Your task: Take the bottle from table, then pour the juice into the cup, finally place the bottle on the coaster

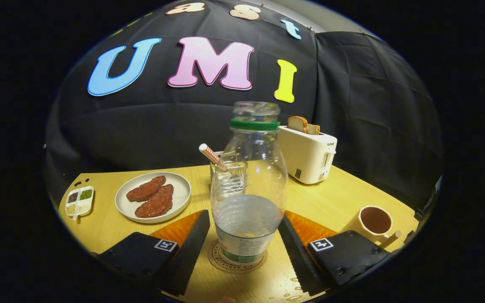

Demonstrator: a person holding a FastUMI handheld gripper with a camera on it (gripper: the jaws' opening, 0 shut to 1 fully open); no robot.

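Clear plastic bottle w/ green neck ring (pixel 249 181), no cap, stands upright at lower centre of the frame on the round printed coaster (pixel 221 261) — so the final placing looks done, I'd judge. Liquid fills roughly its lower third. Gripper (pixel 244 244) is spread: fingers flank the bottle base w/ a sliver of gap each side, not pinching. Beige cup w/ dark inside (pixel 373 221) sits lower right, near the right finger — handy for the pour. Droplets on the wooden table (pixel 331 198) near the bottom edge.
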